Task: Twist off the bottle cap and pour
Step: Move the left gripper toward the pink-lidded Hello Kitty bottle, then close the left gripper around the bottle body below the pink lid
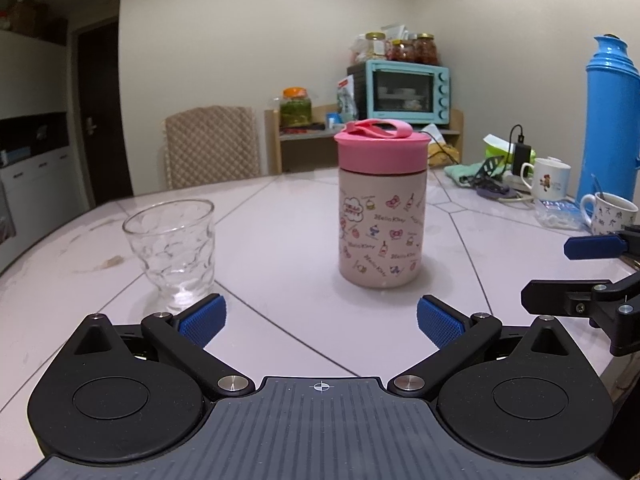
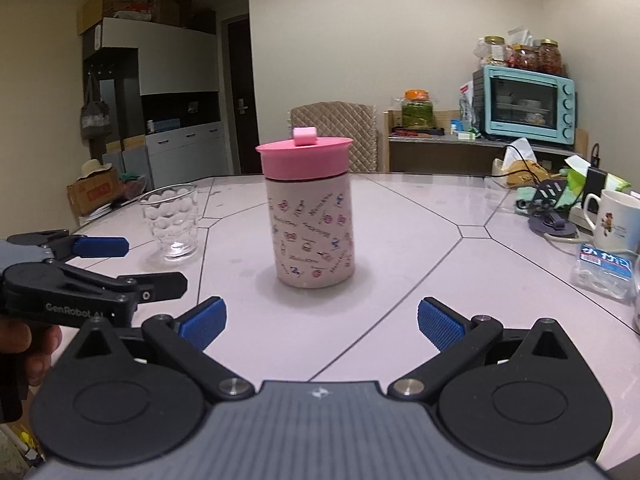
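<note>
We count one bottle (image 1: pixel 382 216) with one pink cap (image 1: pixel 382 150), one empty glass (image 1: pixel 172 250), two white mugs (image 1: pixel 550 180), one blue flask (image 1: pixel 610 120), one toaster oven (image 1: pixel 404 90) carrying three jars (image 1: pixel 426 48), one green-filled jar (image 1: pixel 296 106), one chair (image 1: pixel 212 146), and two tools: left tool (image 1: pixel 320 320) and right tool (image 2: pixel 320 320).

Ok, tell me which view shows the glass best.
The left wrist view: the glass stands close, just past the left claw, its dimpled wall clear. The right wrist view shows it whole but smaller, left of the bottle.
</note>
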{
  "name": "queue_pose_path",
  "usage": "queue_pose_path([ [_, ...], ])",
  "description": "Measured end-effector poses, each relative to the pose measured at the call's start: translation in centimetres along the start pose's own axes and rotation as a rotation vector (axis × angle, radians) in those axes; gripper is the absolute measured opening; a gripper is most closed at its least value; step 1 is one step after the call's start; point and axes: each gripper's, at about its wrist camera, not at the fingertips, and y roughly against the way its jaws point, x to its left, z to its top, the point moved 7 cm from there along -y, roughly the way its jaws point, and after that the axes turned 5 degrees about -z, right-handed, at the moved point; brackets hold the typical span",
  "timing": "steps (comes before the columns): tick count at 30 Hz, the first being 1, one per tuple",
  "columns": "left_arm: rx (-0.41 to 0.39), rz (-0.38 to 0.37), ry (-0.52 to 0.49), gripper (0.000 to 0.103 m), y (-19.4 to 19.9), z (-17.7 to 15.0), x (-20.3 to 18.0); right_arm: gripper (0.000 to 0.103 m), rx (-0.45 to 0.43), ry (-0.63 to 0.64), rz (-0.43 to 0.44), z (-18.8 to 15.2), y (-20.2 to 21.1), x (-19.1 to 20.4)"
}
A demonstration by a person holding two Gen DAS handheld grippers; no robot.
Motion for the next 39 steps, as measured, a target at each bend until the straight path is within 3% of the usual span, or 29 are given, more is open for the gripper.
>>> queue_pose_path([
  [25, 0.013, -0.087, -0.031, 0.103, -4.3, 1.2, -0.2, 0.103, -0.038, -0.029, -0.002, 2.5, -2.5, -1.3],
  [39, -0.014, -0.220, -0.076, 0.103, -7.5, 3.0, -0.8, 0.103, -0.092, -0.062, 0.023, 5.4, -3.3, -2.0],
])
